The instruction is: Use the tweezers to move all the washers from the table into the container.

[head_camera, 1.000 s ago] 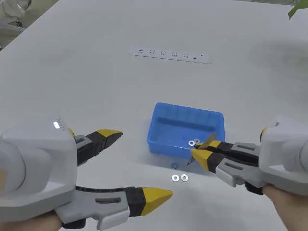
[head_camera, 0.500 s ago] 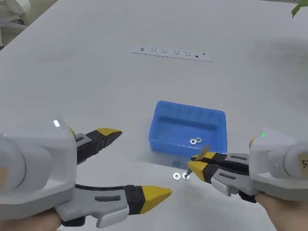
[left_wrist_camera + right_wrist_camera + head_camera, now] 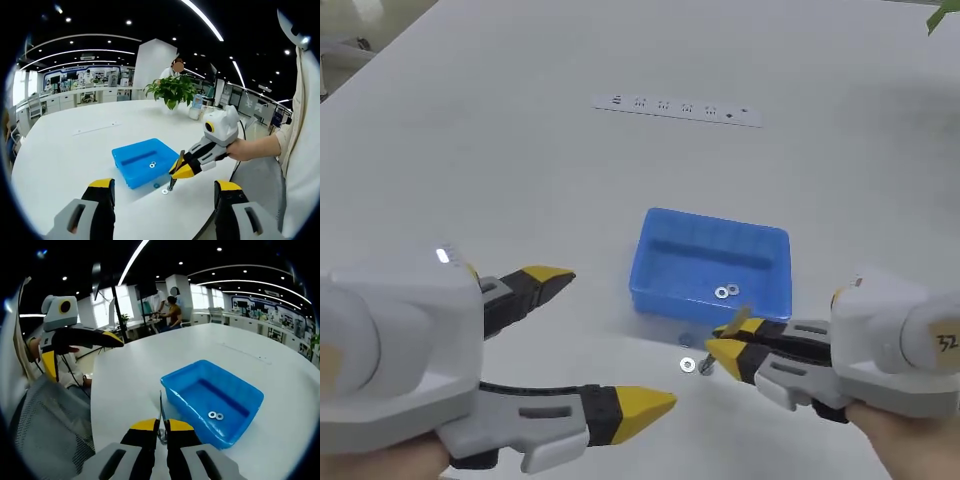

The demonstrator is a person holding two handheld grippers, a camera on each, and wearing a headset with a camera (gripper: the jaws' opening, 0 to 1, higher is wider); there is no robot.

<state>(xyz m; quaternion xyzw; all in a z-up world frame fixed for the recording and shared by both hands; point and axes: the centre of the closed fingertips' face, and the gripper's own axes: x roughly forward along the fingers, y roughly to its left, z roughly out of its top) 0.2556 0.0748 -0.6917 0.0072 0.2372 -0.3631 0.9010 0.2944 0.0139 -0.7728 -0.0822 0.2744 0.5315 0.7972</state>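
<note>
Left gripper (image 3: pixel 620 338), near left: jaws wide apart, empty. Right gripper (image 3: pixel 717 347), near right: clamped on tweezers (image 3: pixel 708 366), tip down beside a loose washer (image 3: pixel 688 365) on the table (image 3: pixel 520 180). Beyond, the blue container (image 3: pixel 712 224) holds two washers (image 3: pixel 726 292). Power strip (image 3: pixel 677 110) far.

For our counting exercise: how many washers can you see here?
4. Two washers lie in the blue container; two more on the table in front, one at the tip of the tweezers. Others may be hidden.
</note>
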